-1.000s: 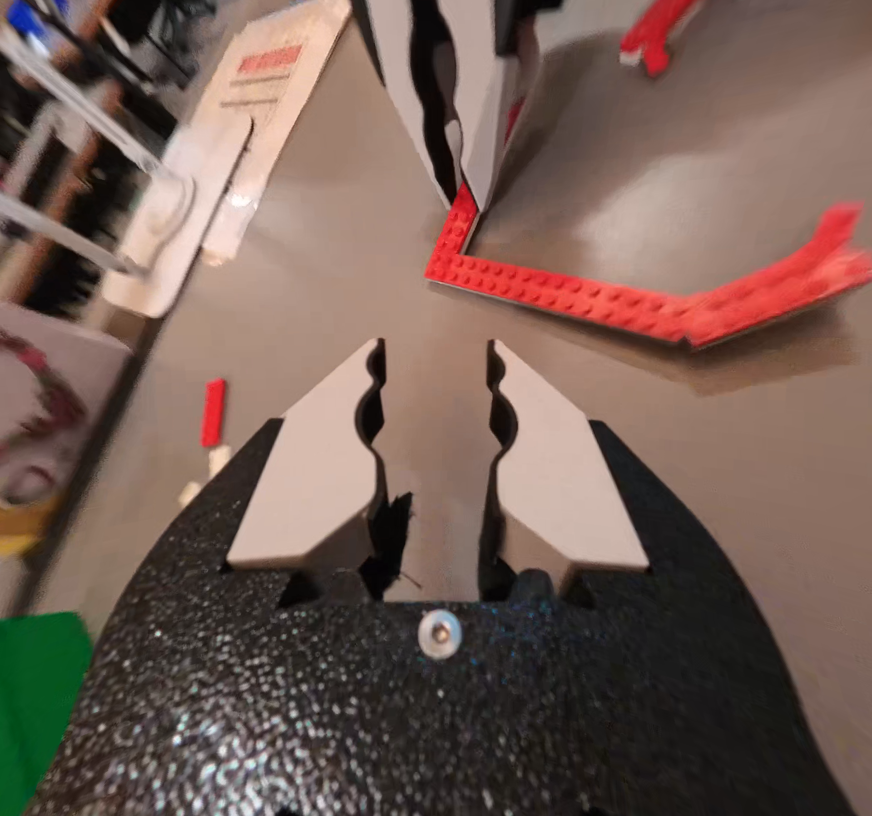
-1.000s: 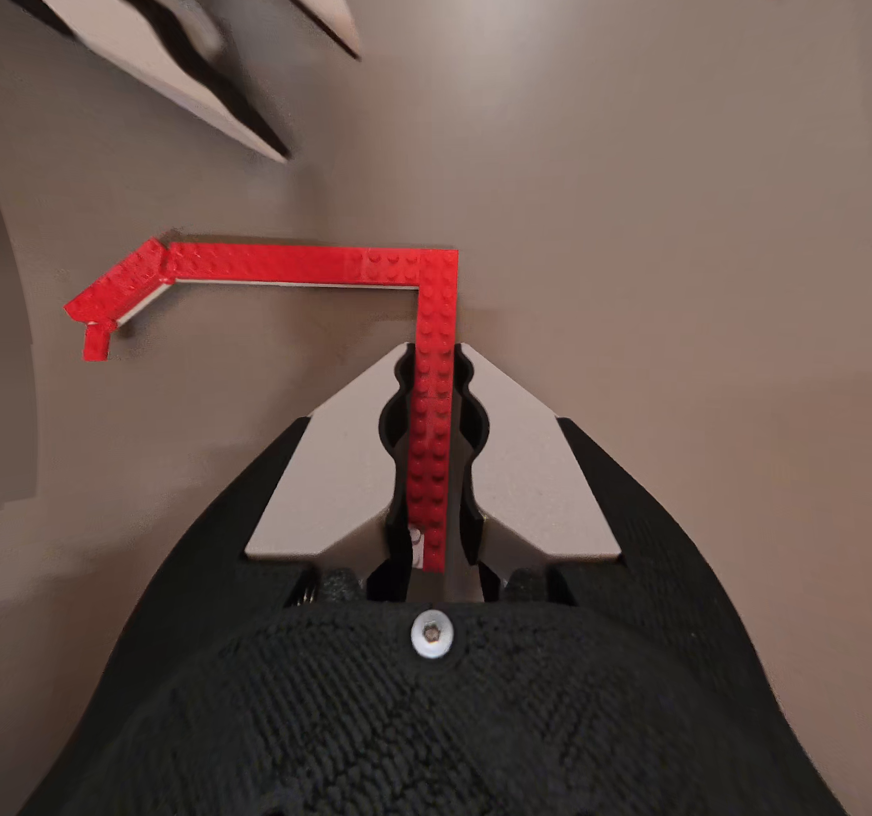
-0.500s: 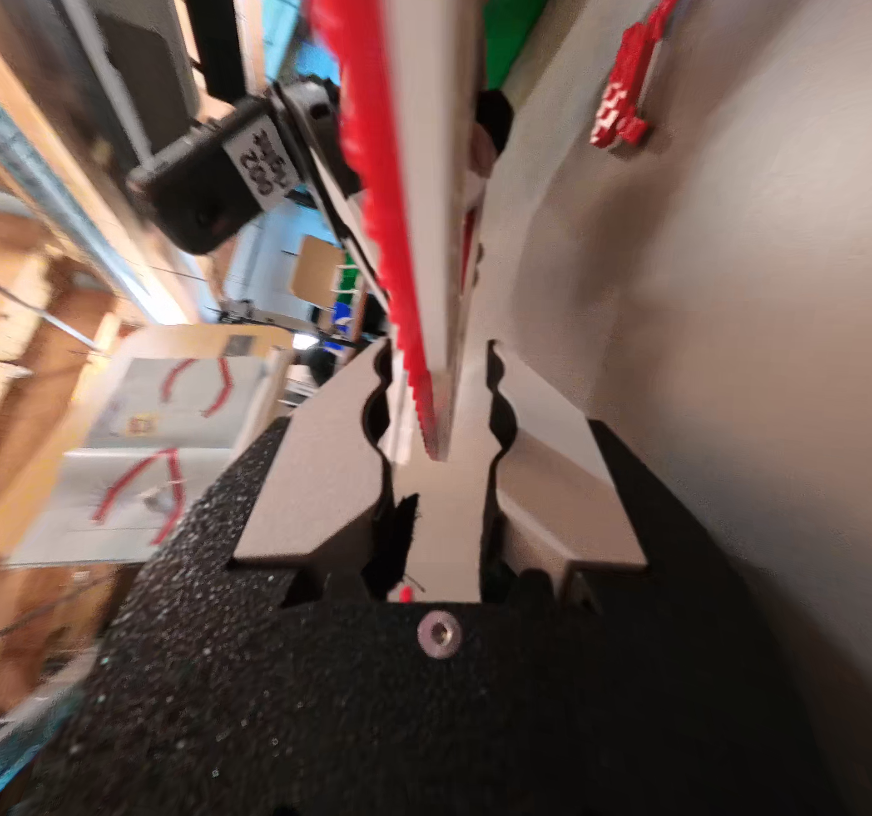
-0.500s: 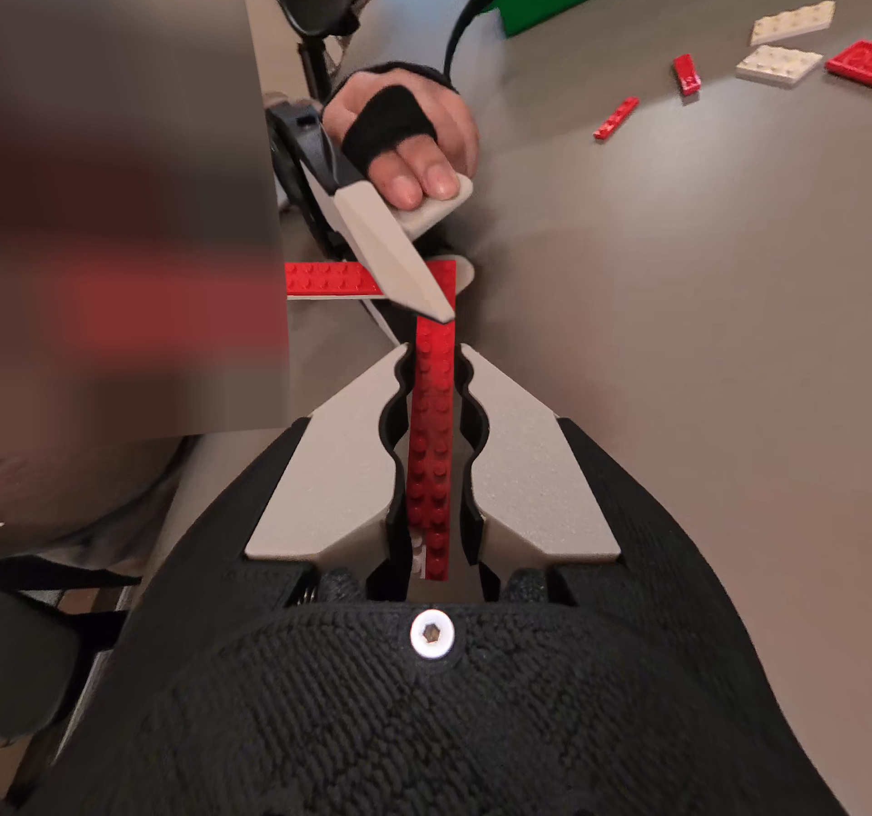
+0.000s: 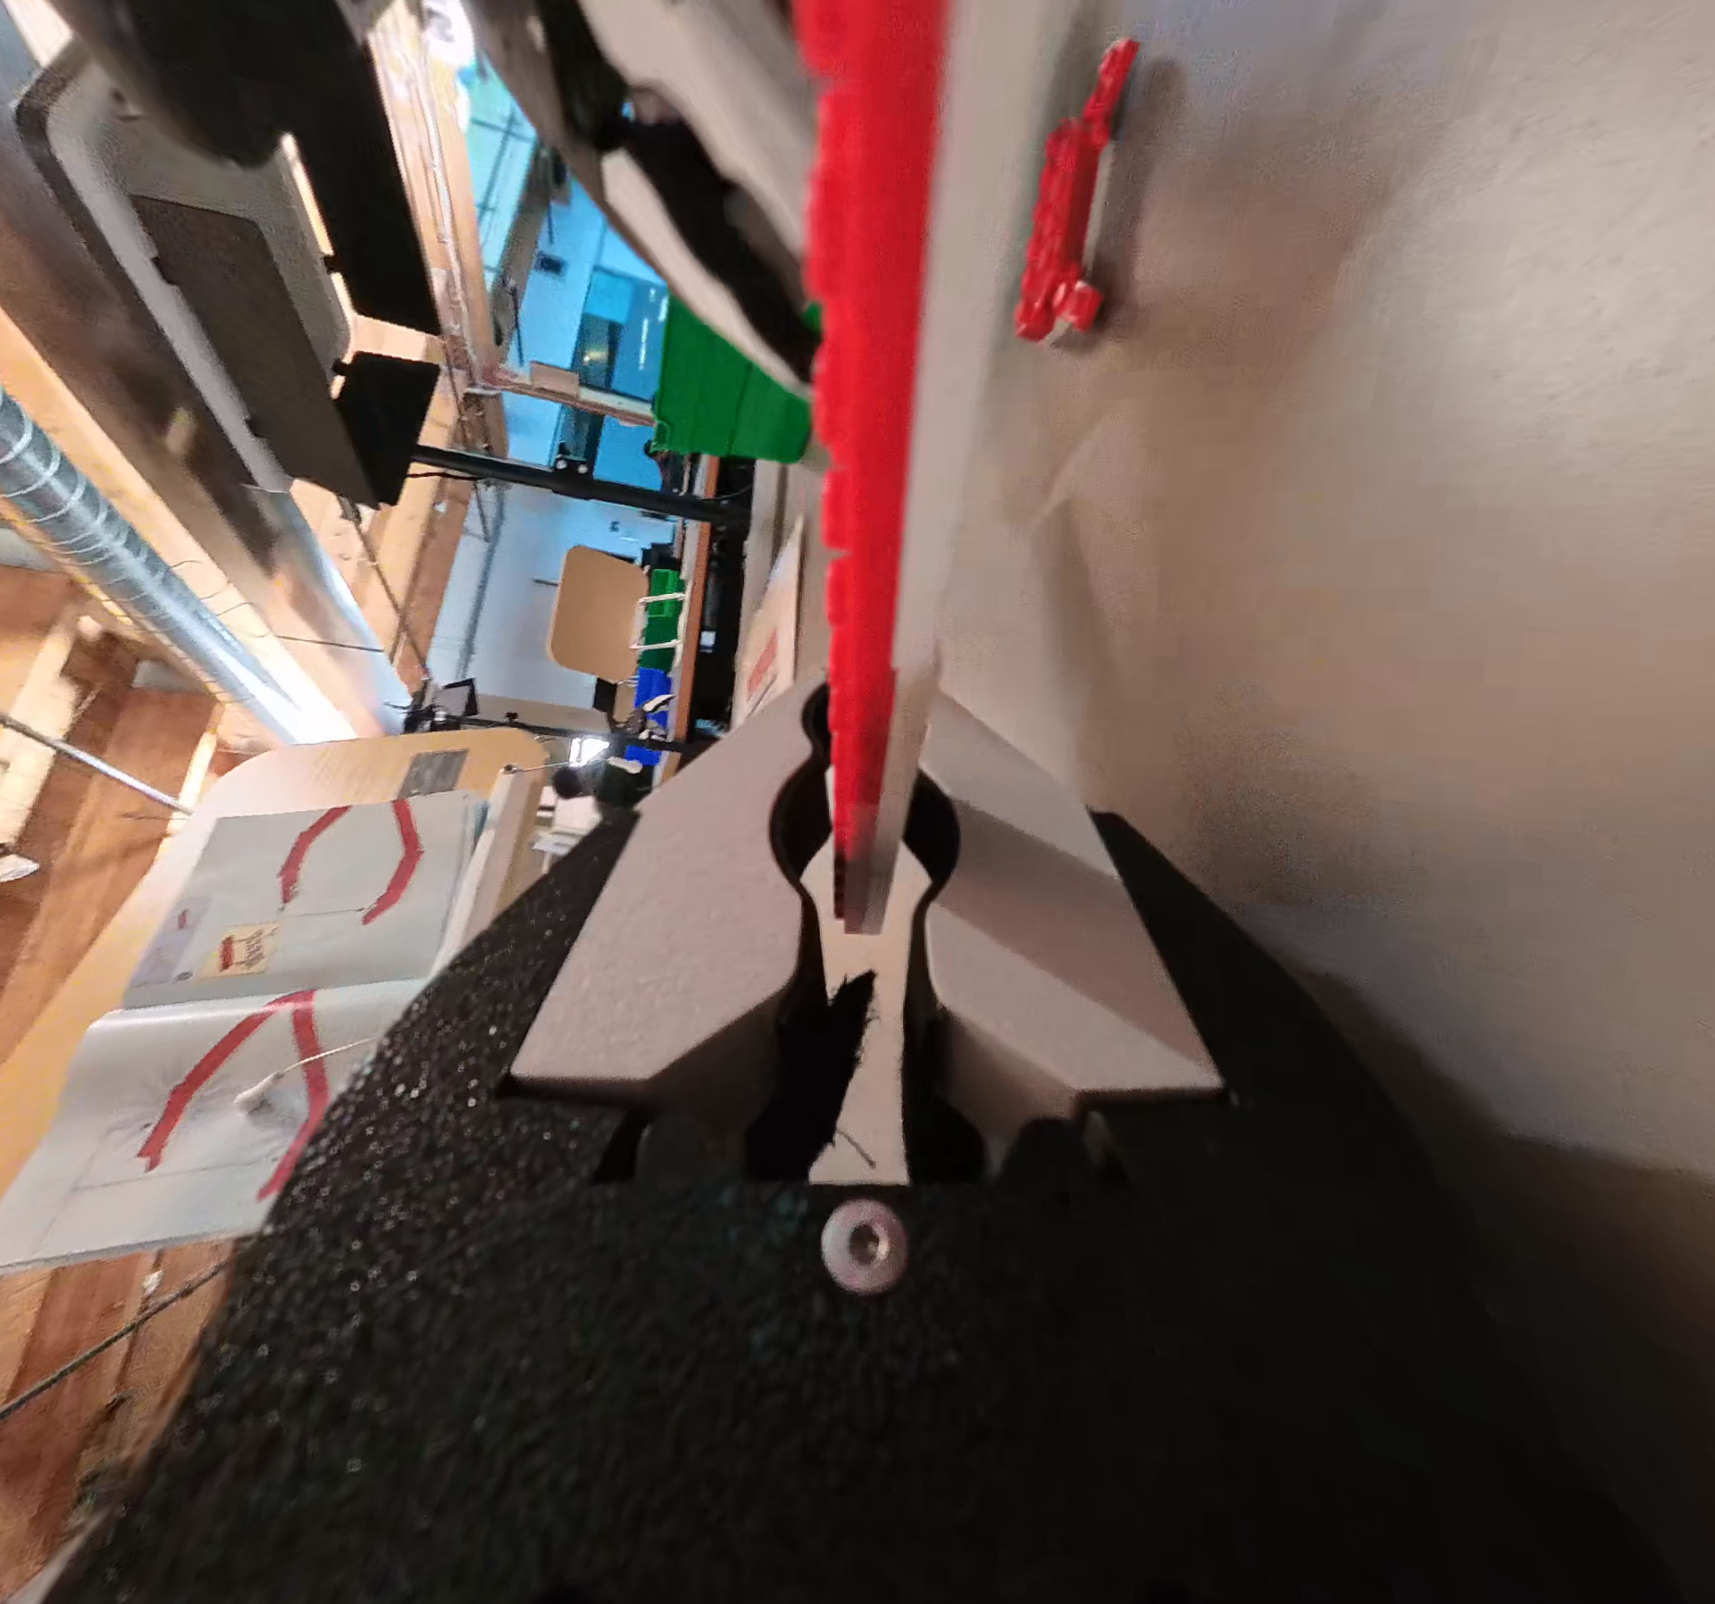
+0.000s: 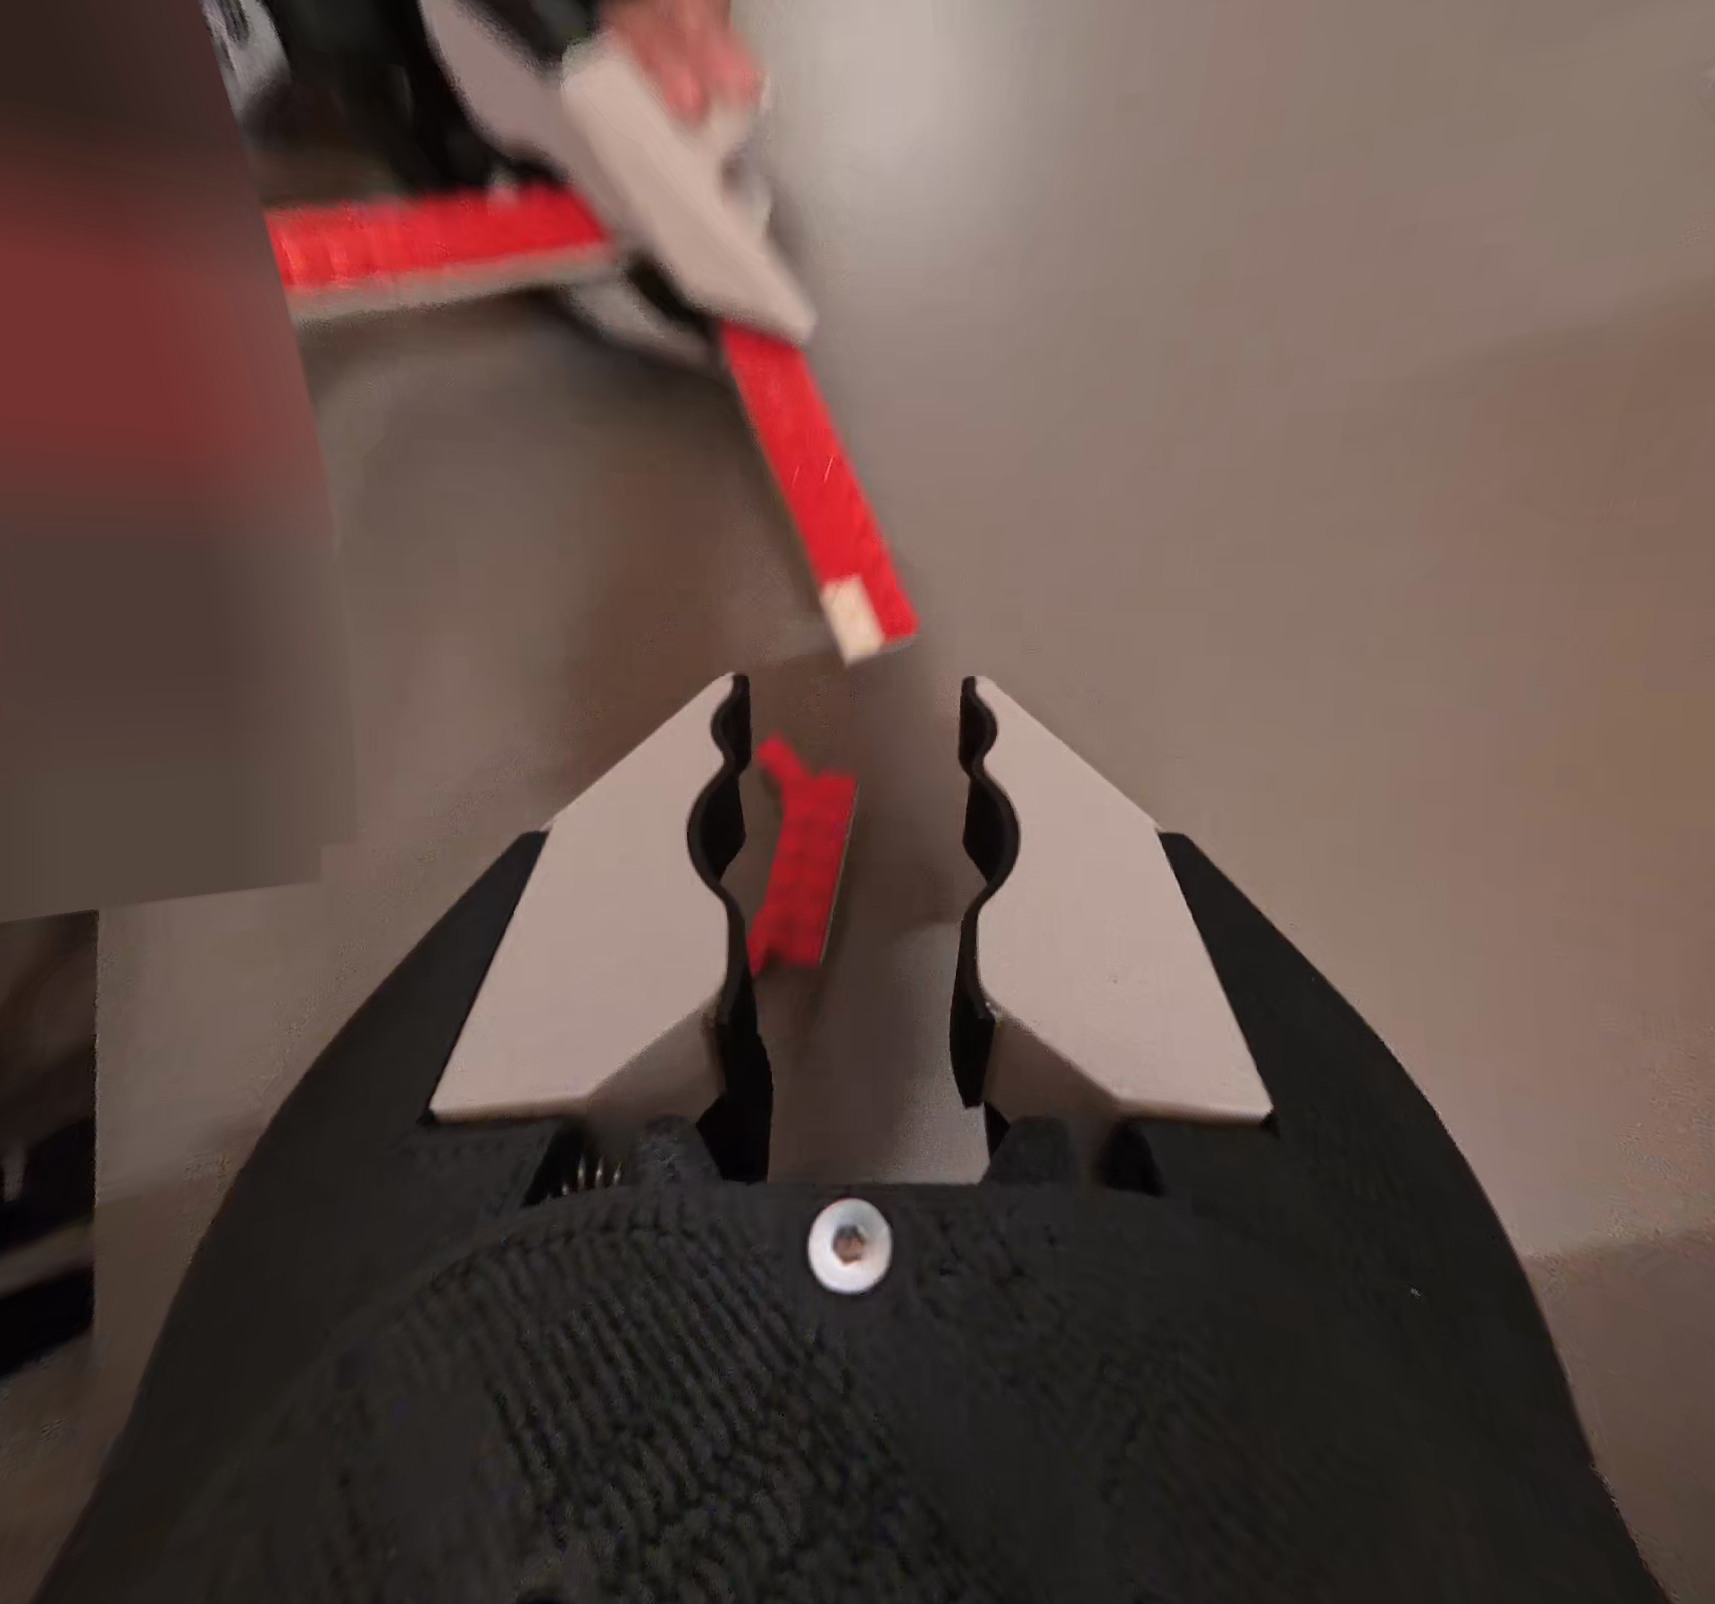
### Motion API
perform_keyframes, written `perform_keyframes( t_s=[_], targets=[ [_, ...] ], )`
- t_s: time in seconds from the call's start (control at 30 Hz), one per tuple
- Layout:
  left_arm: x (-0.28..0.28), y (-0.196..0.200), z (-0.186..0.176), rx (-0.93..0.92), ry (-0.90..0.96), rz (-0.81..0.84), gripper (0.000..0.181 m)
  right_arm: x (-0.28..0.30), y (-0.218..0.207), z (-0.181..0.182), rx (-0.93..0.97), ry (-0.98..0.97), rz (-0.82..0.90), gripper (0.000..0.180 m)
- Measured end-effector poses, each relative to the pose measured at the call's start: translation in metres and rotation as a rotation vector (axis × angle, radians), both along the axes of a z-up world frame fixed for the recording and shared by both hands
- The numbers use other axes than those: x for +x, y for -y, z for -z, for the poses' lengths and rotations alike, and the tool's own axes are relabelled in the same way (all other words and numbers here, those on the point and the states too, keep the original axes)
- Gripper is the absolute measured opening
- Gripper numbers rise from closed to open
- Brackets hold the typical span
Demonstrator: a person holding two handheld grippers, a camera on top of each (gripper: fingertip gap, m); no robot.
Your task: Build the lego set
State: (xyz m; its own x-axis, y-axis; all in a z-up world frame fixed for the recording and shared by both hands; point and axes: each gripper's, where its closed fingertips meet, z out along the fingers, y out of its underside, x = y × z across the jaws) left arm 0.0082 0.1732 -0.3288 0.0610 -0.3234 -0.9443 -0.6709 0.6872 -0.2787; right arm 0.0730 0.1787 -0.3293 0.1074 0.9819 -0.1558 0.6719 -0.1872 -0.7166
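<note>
studded red frame (image 6: 817, 483) now off r tongs (image 6: 849, 696)

The right tongs (image 6: 849, 817), earlier clamped on the red frame (image 6: 817, 492), now gape clear of it, while the left tongs (image 5: 868, 826) have closed on its corner and lifted it off the surface (image 6: 1299, 446).

Background stuff in the left wrist view: the grey table (image 5: 1392, 539) takes up the right side, a green bin (image 5: 724, 400) sits farther back, there's a tan chair (image 5: 594, 599), a ribbed silver duct (image 5: 139, 557), a black monitor (image 5: 232, 279), plus an open instruction booklet (image 5: 278, 956).
</note>
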Motion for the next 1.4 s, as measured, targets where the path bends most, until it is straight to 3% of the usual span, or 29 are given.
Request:
perform_keyframes(
  t_s=[0.17, 0.37, 0.47, 0.73, 0.87, 1.13, 1.4],
  targets=[
    [0.002, 0.005, 0.009, -0.019, -0.043, 0.062, 0.007, 0.026, 0.025, 0.039, 0.069, 0.198, -0.014, 0.04],
    [-0.002, 0.008, 0.016, -0.023, -0.078, 0.081, 0.006, 0.022, 0.024, 0.042, 0.088, 0.159, 0.026, 0.018],
    [-0.006, 0.007, 0.019, -0.013, -0.103, 0.058, 0.007, 0.022, 0.024, 0.042, 0.059, 0.138, 0.073, 0.017],
    [-0.004, 0.008, 0.022, -0.03, -0.14, -0.022, 0.007, 0.017, 0.01, 0.038, -0.125, 0.01, 0.435, 0.017],
    [-0.004, 0.008, 0.023, -0.021, -0.174, -0.049, 0.007, 0.013, 0.003, 0.036, -0.199, -0.041, 0.531, 0.017],
    [-0.001, 0.01, 0.022, -0.007, -0.204, -0.057, 0.007, 0.006, 0.004, 0.037, -0.235, -0.003, 0.539, 0.017],
    [0.0, 0.011, 0.022, -0.014, -0.204, -0.051, 0.007, 0.004, 0.005, 0.038, -0.15, 0.081, 0.511, 0.021]
  ],
)
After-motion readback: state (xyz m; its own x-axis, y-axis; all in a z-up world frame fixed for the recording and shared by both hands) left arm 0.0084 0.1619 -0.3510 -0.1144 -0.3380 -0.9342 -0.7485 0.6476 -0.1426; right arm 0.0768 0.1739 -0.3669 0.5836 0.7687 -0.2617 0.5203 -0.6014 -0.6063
